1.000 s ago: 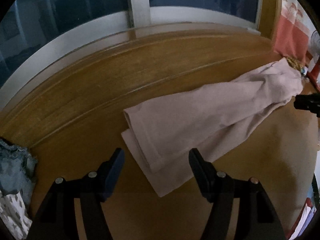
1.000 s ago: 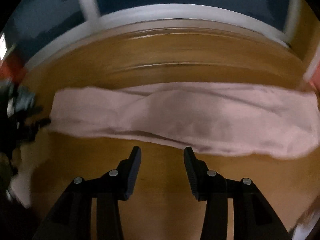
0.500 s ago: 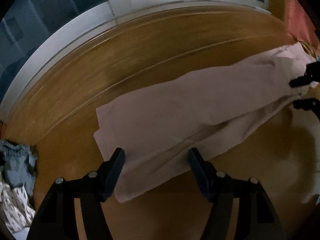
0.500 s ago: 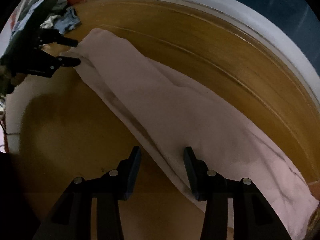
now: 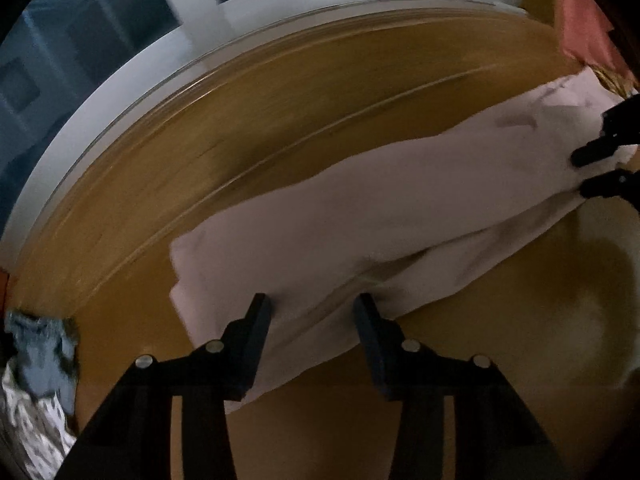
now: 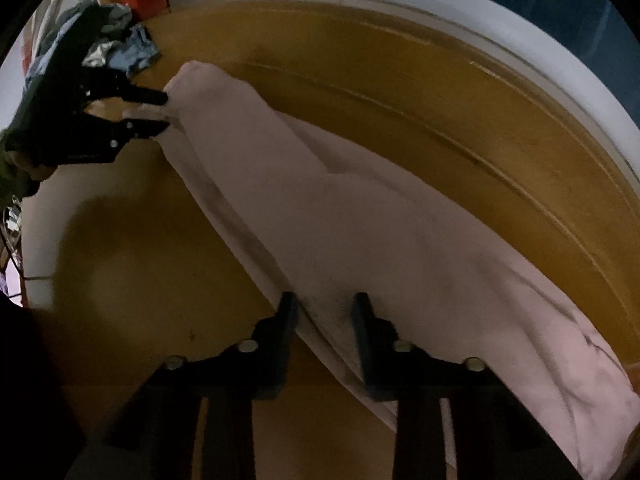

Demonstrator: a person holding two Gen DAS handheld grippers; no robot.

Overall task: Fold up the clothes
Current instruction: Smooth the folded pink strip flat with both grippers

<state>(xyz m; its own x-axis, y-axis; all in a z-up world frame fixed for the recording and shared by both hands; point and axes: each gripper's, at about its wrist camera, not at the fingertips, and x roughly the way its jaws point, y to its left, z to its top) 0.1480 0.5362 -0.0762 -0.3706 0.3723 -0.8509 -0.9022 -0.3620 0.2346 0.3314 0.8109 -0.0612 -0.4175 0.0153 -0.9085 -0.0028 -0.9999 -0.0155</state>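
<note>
**A:** How far along is the folding?

**B:** Early to middling, I'd judge. The pink garment (image 6: 340, 220) lies stretched long across the wooden counter (image 5: 320, 112), already doubled lengthwise into a narrow strip. It hasn't been folded end to end yet.

**A:** And the grippers?

**B:** One at each end. The left gripper (image 5: 310, 320) straddles the near hem; its jaws have just been closing, cloth sits between them, but the pads don't look pressed on it yet, so I'd call it released. The right gripper (image 6: 325, 312) is at the opposite end, also just closing over the cloth edge, with a gap showing either side, not clenched.

**A:** Anything in the way?

**B:** A heap of other clothes (image 5: 36, 368), bluish and patterned, sits at the counter's end just beyond the left gripper. A reddish cloth (image 5: 584, 24) hangs past the far end. Neither touches the garment. The window frame (image 6: 520, 52) runs along the back edge, well apart.
</note>
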